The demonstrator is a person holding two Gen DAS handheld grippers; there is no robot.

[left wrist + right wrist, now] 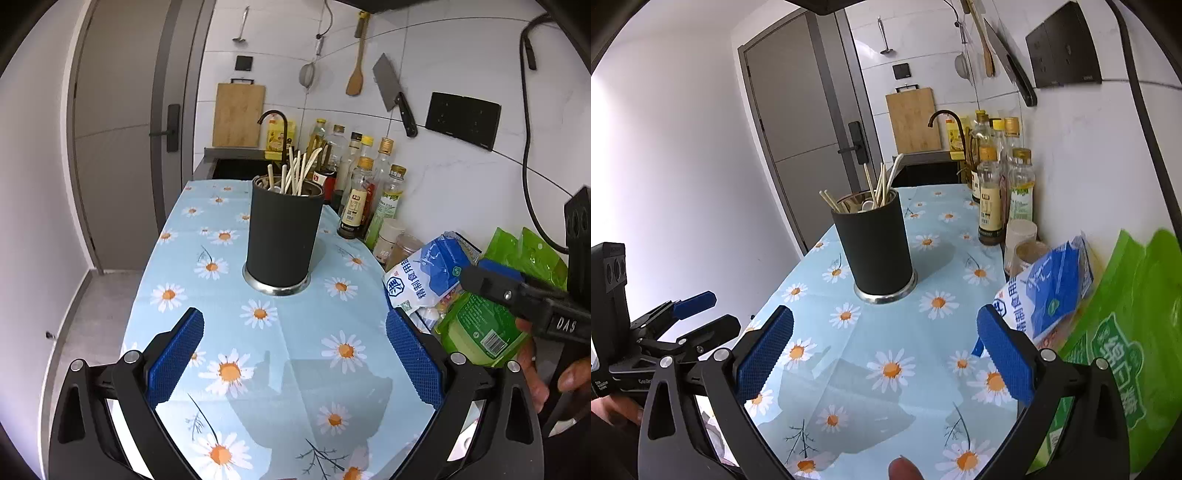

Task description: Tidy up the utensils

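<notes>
One black holder stands upright on the desk, near the middle of the daisy cloth, at 12 o'clock from both tools. Several chopsticks and a pale spoon handle poke out of its top, leaning at mixed angles; a steel rim shows at its base. Bottles stand in a row at 2 o'clock from the holder, against the tiled wall. Nearer, at 4 o'clock from it, lie a blue-and-white bag and green bags. On the wall hang a cleaver, a wooden spatula and a strainer. Left tool: blue pads spread wide, nothing between them, above bare cloth. Right tool: likewise wide apart and holding nothing, its right pad close to the blue-and-white bag.
</notes>
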